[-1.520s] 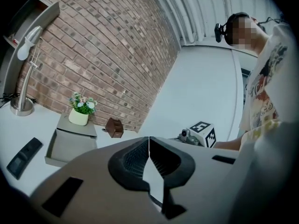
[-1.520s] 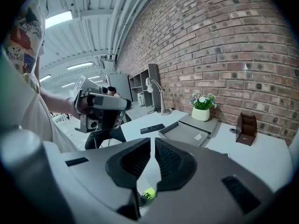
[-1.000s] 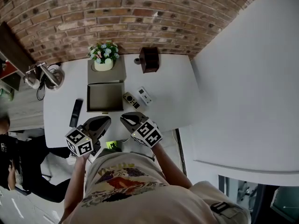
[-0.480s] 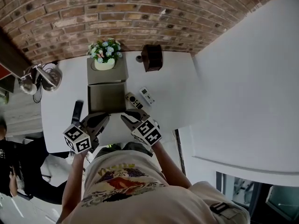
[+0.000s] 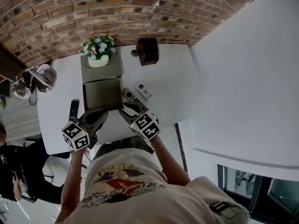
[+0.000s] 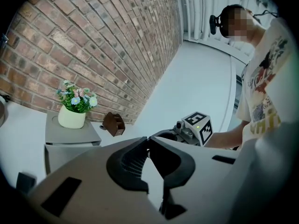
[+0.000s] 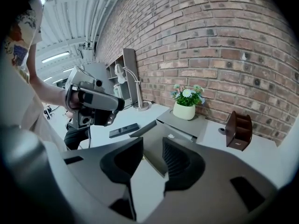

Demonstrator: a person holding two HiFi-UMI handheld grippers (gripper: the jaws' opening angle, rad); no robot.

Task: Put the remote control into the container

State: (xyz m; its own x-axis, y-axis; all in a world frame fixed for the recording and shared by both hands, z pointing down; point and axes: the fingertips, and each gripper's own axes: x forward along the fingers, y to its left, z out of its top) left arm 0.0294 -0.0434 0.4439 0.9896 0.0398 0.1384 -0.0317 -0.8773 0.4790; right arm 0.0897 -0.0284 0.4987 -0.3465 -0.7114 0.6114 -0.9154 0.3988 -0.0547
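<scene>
Found flat on the white table [image 5: 173, 87]: remote control [image 5: 130, 96], dark grey, just right of the open container [image 5: 102, 94] and not in it yet; just beyond, a white remote [image 5: 143, 90]; on the container's far side, a black remote [image 5: 74, 110]. Left gripper [image 6: 147, 139] clenched on nothing; right gripper [image 7: 152, 143] parted and empty, jaws having just been opening, near the remote control but apart from it. Probably light, stiff, smooth plastic, so liable to skid or pivot under a pinch at one end; best taken across the narrow width, near the middle, from above; no need to squeeze hard on the buttons.
</scene>
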